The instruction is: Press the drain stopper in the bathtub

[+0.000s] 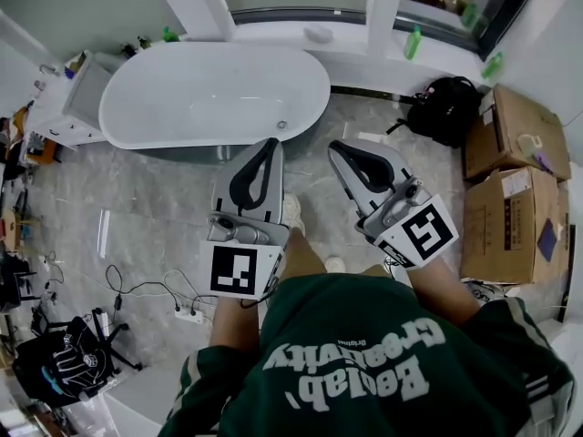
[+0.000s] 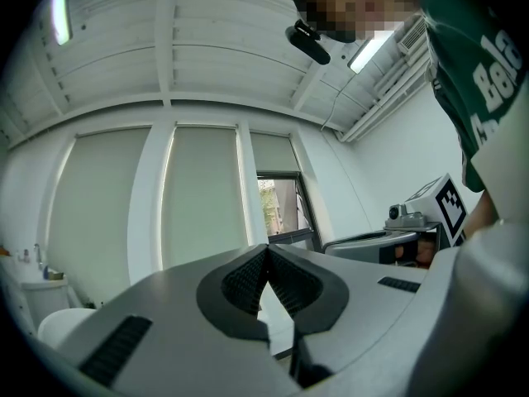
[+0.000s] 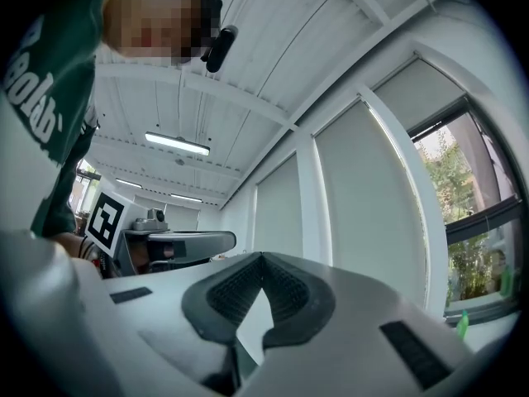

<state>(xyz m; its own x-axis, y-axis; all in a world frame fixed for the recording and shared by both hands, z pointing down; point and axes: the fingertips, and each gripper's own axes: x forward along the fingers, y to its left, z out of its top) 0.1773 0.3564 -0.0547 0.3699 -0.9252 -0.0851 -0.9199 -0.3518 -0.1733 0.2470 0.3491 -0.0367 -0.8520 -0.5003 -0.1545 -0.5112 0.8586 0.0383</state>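
A white oval bathtub [image 1: 164, 107] stands ahead of me by the window wall in the head view. A small round metal drain stopper [image 1: 281, 126] sits on its floor near the right end. My left gripper [image 1: 271, 143] is held level in front of my body, tips just short of the tub's near rim, jaws shut with nothing between them. My right gripper [image 1: 335, 146] is beside it to the right, also shut and empty. In the left gripper view my left gripper [image 2: 266, 249] has its tips touching. In the right gripper view my right gripper [image 3: 263, 257] shows the same.
Cardboard boxes [image 1: 515, 189] stand at the right and a black backpack [image 1: 446, 107] lies by the window. A white cabinet [image 1: 73, 107] is left of the tub. Cables and a power strip [image 1: 187, 312] lie on the marble floor at the left.
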